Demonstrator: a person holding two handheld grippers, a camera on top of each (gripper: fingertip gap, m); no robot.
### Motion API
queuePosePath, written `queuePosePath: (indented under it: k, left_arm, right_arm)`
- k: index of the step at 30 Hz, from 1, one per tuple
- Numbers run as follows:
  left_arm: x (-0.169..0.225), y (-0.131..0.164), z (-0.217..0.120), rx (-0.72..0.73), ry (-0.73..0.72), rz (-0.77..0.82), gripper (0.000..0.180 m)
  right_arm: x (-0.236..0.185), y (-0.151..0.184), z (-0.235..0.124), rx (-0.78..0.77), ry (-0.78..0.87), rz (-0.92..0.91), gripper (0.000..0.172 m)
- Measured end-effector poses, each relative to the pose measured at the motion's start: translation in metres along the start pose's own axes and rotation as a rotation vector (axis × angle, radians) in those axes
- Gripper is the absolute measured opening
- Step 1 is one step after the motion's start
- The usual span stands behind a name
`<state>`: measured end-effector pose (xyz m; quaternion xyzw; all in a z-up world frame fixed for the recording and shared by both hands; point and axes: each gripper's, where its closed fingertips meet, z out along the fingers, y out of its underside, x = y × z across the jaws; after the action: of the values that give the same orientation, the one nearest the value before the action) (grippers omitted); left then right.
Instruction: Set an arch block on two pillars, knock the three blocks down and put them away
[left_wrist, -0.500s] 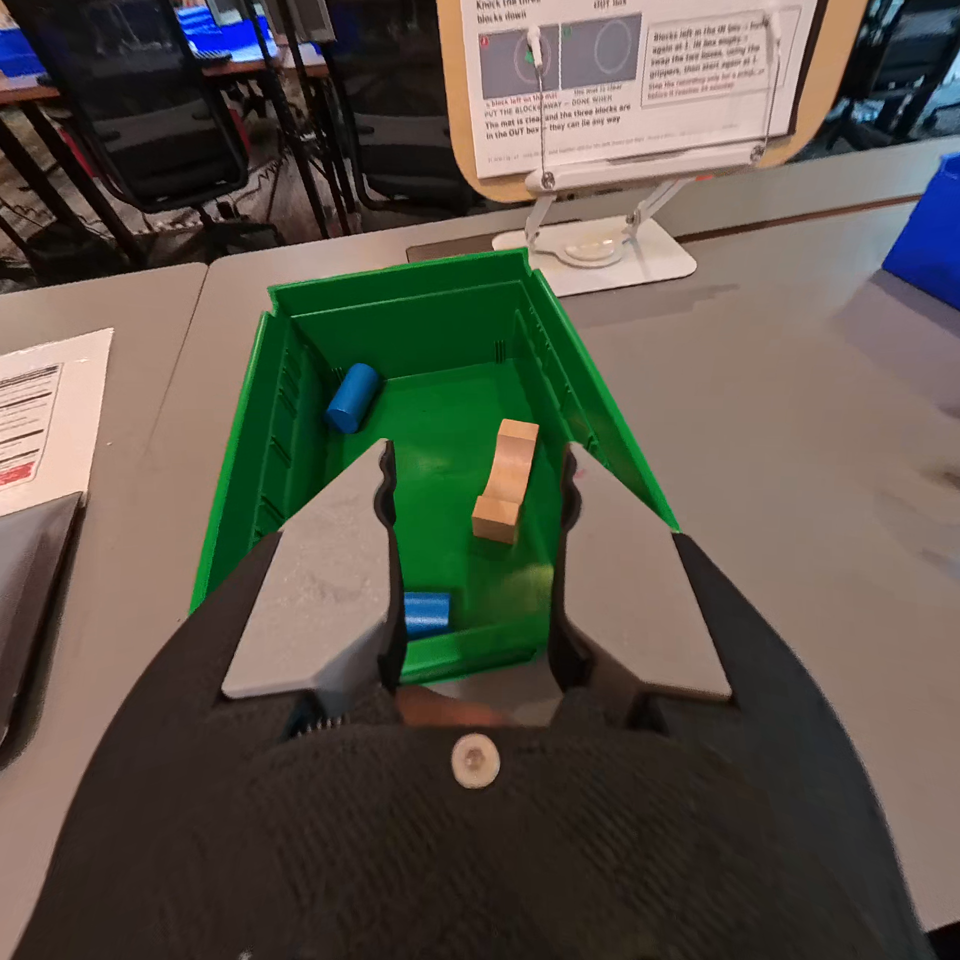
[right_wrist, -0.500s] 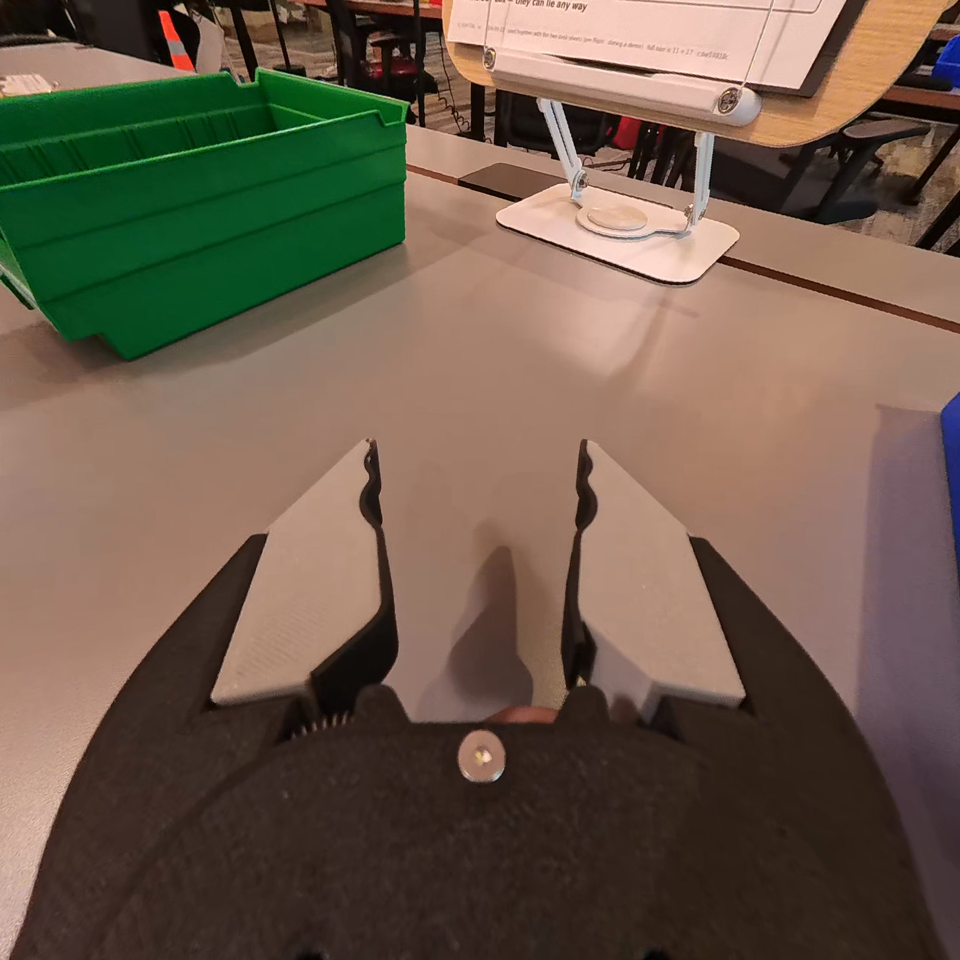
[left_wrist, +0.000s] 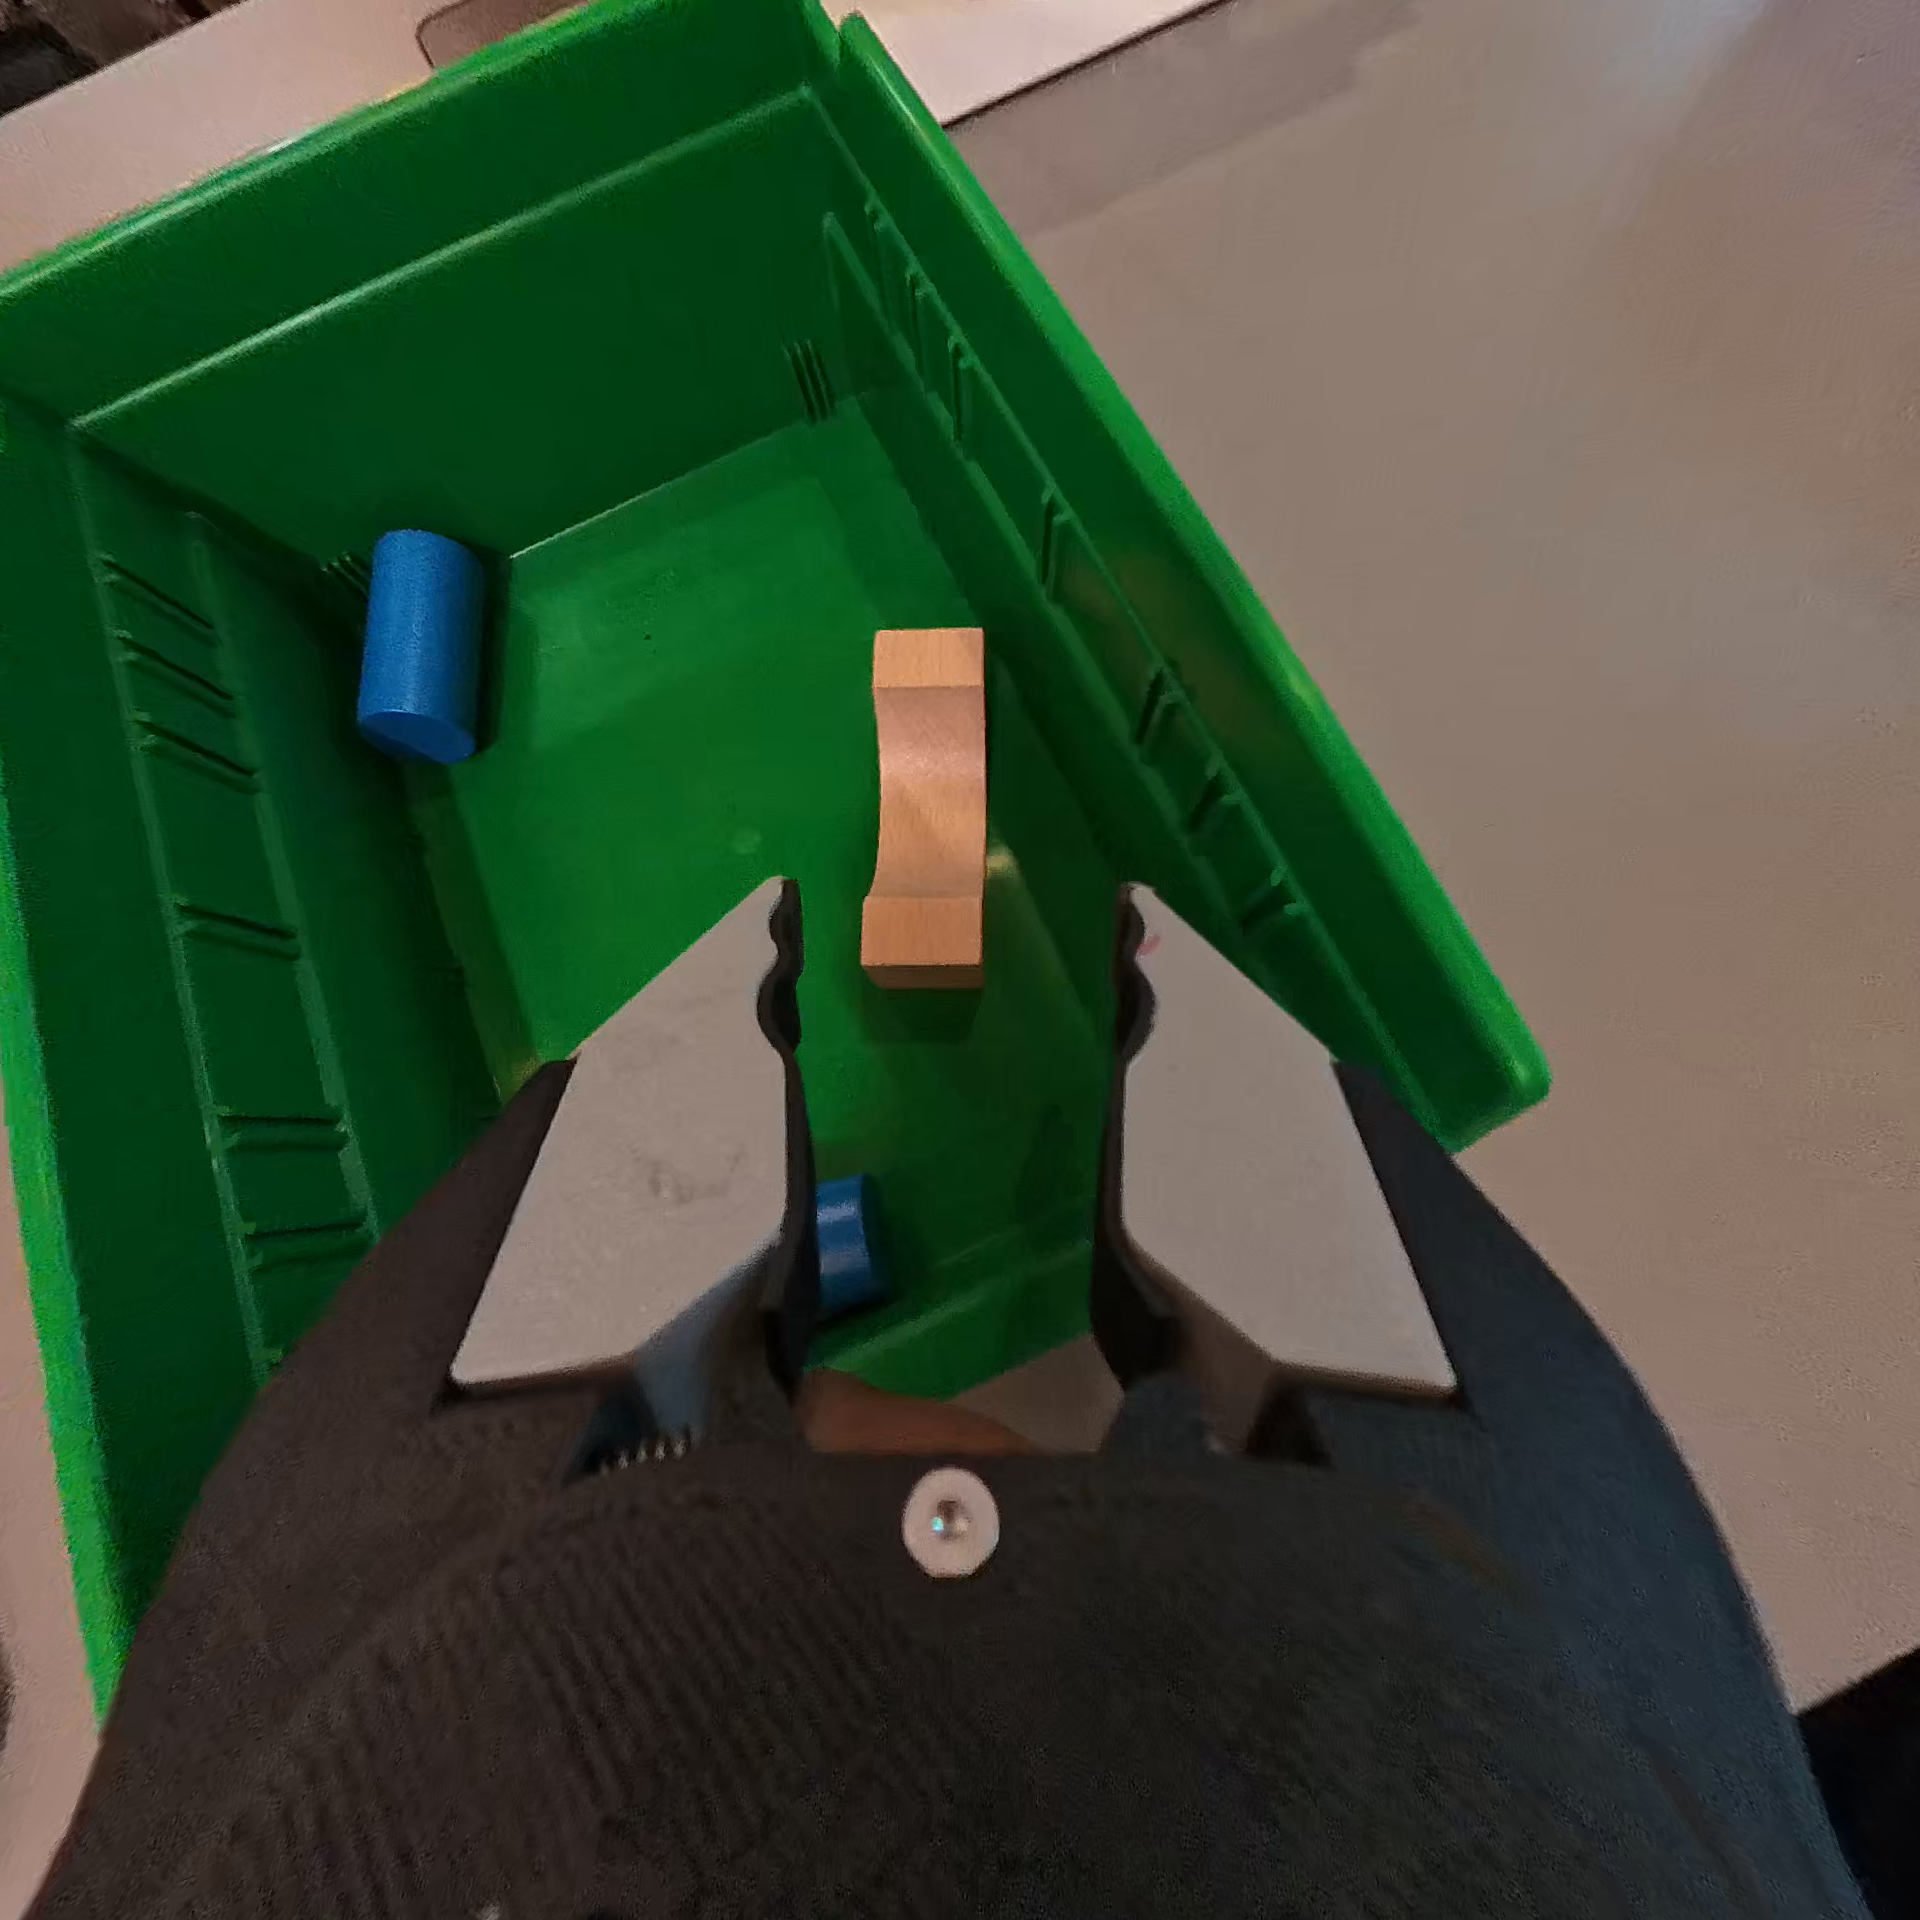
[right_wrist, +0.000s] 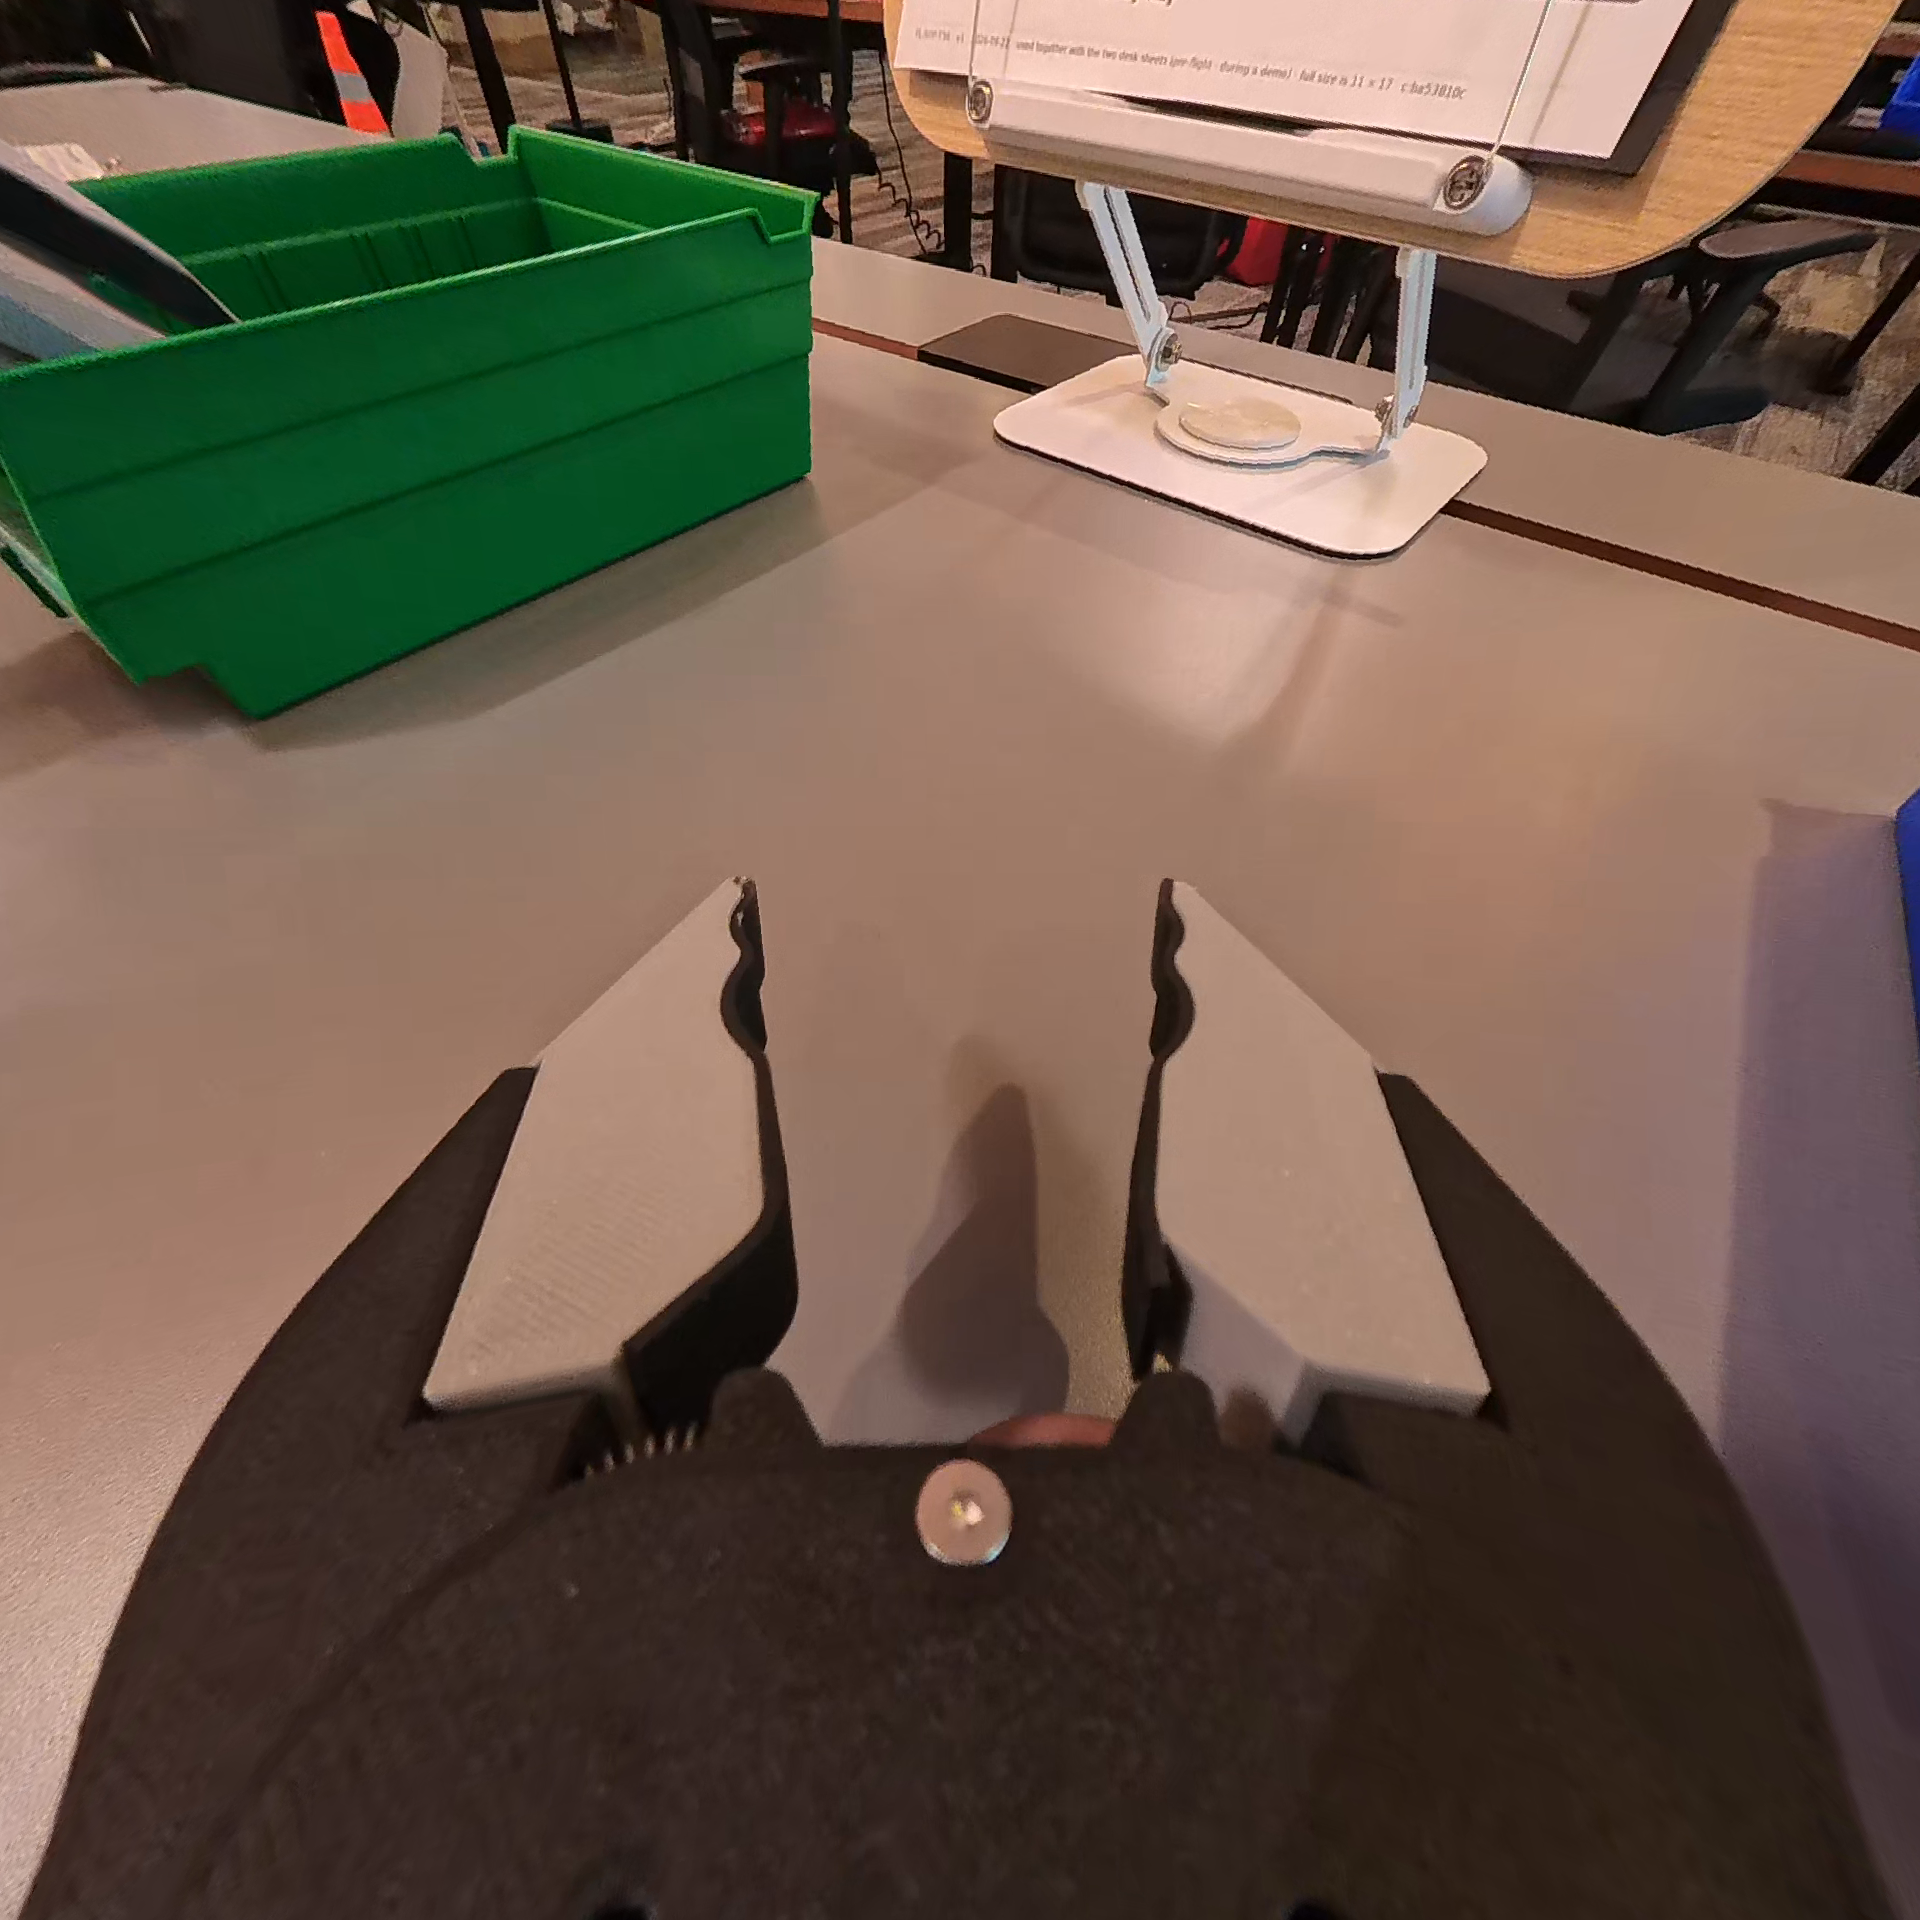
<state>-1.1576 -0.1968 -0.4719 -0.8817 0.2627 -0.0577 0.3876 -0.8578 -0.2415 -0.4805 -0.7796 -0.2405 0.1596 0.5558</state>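
Note:
In the left wrist view a green bin (left_wrist: 1195, 582) holds a wooden arch block (left_wrist: 925, 810) lying on the floor near the right wall, a blue cylinder (left_wrist: 421, 649) in the far left corner, and a second blue cylinder (left_wrist: 847, 1257) near the front wall, partly hidden behind my left finger. My left gripper (left_wrist: 956, 935) is open above the bin, its tips on either side of the arch's near end without touching it. My right gripper (right_wrist: 956, 935) is open and empty over the bare grey table (right_wrist: 1039, 727). The green bin (right_wrist: 416, 436) shows at the far left there.
A white document stand (right_wrist: 1236, 447) with a printed sheet on a wooden board stands at the back of the table. A blue box edge (right_wrist: 1907, 894) shows at the right. Part of my left gripper (right_wrist: 83, 281) shows over the bin. Chairs and desks stand behind.
My left gripper has moved forward and down over the bin, toward the arch block, tilting the view. Its jaws have narrowed slightly. The right gripper has barely moved.

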Motion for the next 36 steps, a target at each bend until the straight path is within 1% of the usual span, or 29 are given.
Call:
queuePosePath:
  k: [4, 7, 13, 16, 22, 26, 27, 31, 35, 36]
  left_arm:
    - [-0.005, 0.002, 0.004, -0.052, -0.017, 0.051, 0.058]
    - [-0.015, 0.001, 0.003, -0.081, -0.024, 0.052, 0.058]
    - [-0.029, -0.013, -0.009, -0.070, -0.043, 0.042, 0.058]
    - [-0.030, -0.013, -0.009, -0.074, -0.033, 0.036, 0.058]
    - [-0.023, 0.002, 0.009, -0.151, 0.013, 0.060, 0.058]
    - [-0.009, 0.011, 0.021, -0.220, 0.079, 0.093, 0.058]
    - [-0.009, 0.015, 0.024, -0.243, 0.074, 0.115, 0.058]
    - [-0.023, 0.034, 0.038, -0.355, -0.036, 0.223, 0.059]
    - [-0.021, 0.043, 0.049, -0.384, -0.020, 0.204, 0.051]
    - [-0.020, 0.040, 0.051, -0.365, -0.009, 0.185, 0.044]
  right_arm:
    - [-0.001, 0.000, 0.000, -0.003, -0.003, -0.001, 0.073]
    - [-0.001, 0.000, 0.000, -0.001, -0.004, -0.002, 0.073]
    - [-0.001, 0.001, 0.000, -0.004, -0.004, -0.005, 0.073]
    - [-0.001, 0.001, 0.000, -0.005, -0.004, -0.005, 0.073]
    - [-0.001, 0.001, 0.000, -0.004, -0.002, -0.003, 0.073]
    - [-0.001, 0.001, 0.000, -0.006, -0.001, -0.004, 0.073]
    - [-0.001, 0.001, 0.000, -0.007, -0.001, -0.004, 0.073]
    - [-0.001, 0.001, 0.000, -0.006, -0.002, -0.005, 0.073]
    - [-0.002, 0.001, 0.001, -0.010, -0.005, -0.007, 0.072]
    - [-0.002, 0.001, 0.001, -0.010, -0.005, -0.008, 0.072]
